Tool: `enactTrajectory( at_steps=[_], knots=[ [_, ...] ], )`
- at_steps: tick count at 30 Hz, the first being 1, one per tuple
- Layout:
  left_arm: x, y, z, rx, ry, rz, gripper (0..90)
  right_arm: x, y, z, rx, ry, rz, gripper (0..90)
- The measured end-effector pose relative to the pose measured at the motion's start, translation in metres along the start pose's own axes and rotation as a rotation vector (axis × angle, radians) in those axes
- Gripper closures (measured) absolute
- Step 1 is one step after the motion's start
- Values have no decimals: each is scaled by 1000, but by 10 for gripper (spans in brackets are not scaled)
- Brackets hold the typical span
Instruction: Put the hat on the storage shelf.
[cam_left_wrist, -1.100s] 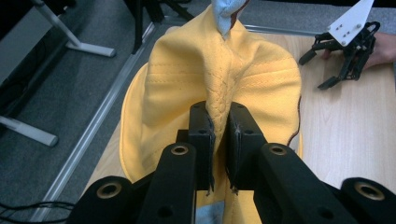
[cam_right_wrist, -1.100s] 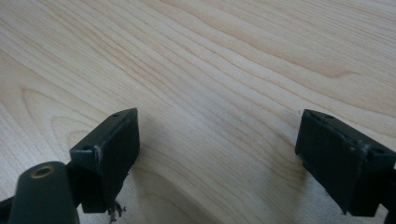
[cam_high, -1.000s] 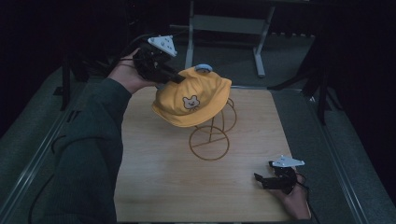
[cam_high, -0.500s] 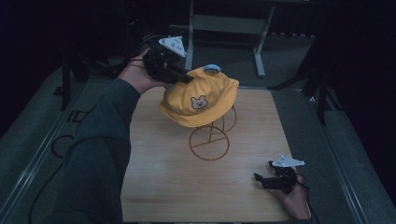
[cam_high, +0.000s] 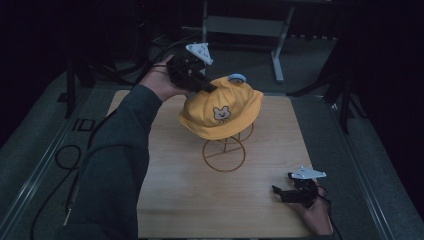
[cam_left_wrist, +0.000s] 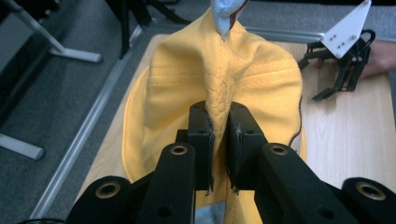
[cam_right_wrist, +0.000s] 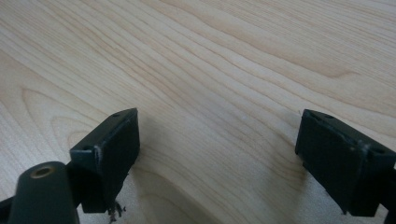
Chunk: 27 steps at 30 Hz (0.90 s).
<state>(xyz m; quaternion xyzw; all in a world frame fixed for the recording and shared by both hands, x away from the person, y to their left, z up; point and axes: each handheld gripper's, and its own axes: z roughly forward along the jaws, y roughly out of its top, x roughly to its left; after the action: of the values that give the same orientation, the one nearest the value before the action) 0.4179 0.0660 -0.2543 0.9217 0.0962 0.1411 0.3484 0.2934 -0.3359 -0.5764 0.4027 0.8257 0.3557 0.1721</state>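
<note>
Pinching a fold of the yellow hat (cam_left_wrist: 219, 88), the left tongs (cam_left_wrist: 219, 135) carry it over the wire stand (cam_high: 223, 152); next, settle it squarely, while the right tongs (cam_right_wrist: 217, 154) rest released on the table (cam_right_wrist: 210, 56).

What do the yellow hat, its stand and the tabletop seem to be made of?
Yellow hat: soft woven cloth, matte, with stitched seams and folds.
Stand: thin bent wire, probably metal, coppery finish.
Tabletop: pale wood or wood-look laminate, smooth, with visible grain.

Wire stand's (cam_high: 223, 155) top under yellow hat (cam_high: 220, 107)
</note>
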Motion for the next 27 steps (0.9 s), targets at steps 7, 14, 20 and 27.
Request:
enactTrajectory(
  at_steps=[7, 14, 20, 27],
  knots=[
    [0, 6, 12, 27, -6, 6, 805, 0, 0, 0, 0, 0, 0, 137],
    [-1, 12, 28, 25, -19, 0, 794, 0, 0, 0, 0, 0, -1, 137],
    [-2, 15, 40, 11, -22, -11, 778, 0, 0, 0, 0, 0, 0, 137],
    [-3, 17, 53, 2, -29, -23, 745, 0, 0, 0, -1, 0, 1, 137]
  ],
)
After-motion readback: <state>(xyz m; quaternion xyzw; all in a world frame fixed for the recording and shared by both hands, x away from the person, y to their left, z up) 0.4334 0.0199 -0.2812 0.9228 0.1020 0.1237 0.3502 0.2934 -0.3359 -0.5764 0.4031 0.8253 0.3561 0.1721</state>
